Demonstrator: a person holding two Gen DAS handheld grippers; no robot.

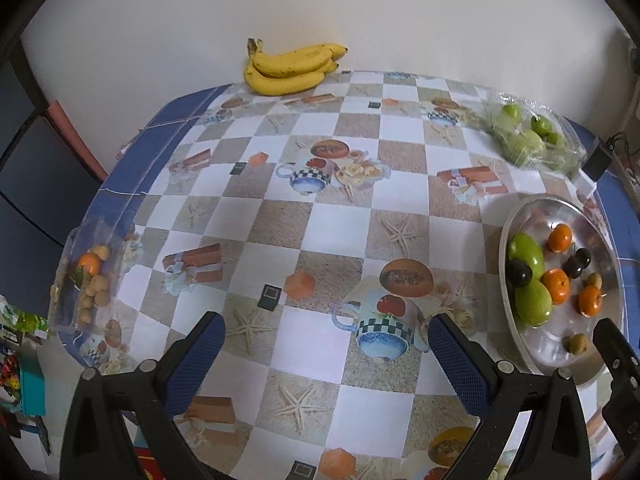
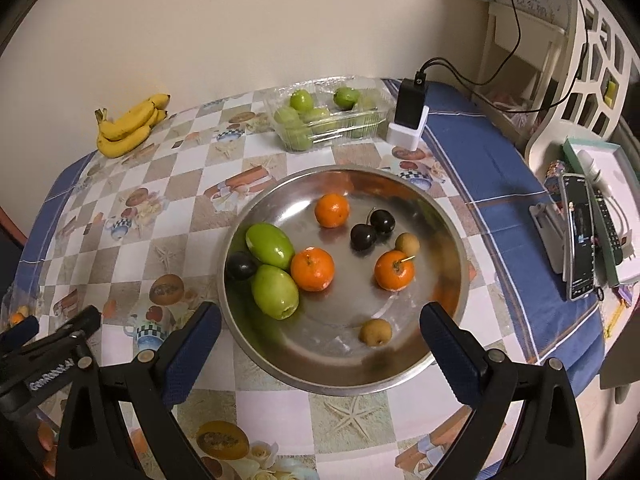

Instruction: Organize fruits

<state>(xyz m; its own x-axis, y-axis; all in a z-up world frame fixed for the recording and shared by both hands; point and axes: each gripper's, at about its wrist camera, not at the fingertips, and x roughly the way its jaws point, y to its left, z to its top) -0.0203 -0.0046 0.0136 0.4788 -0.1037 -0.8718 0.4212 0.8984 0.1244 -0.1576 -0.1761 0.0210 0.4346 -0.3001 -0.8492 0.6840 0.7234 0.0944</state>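
A steel bowl [image 2: 448, 240] [image 1: 520, 344] on the checkered tablecloth holds two green fruits [image 2: 270, 245], three oranges [image 2: 312, 269], dark cherries [image 2: 363, 237] and two small brown fruits [image 2: 375, 332]. My right gripper [image 2: 320, 324] hovers open over the bowl's near rim, nothing between its fingers. My left gripper [image 1: 326, 334] stands open above the table, left of the bowl, also holding nothing. A banana bunch [image 1: 290, 66] [image 2: 128, 128] lies at the far edge. A clear box of green fruits [image 2: 324, 118] [image 1: 528, 136] sits behind the bowl. A clear bag with an orange and small brown fruits [image 1: 90, 276] lies at the left edge.
A black charger in a white stand [image 2: 410, 114] with cables stands beside the clear box. A phone [image 2: 578, 236], remote and tray sit at the right on the blue cloth border. A white chair [image 2: 588, 64] stands beyond the table. The wall runs behind the bananas.
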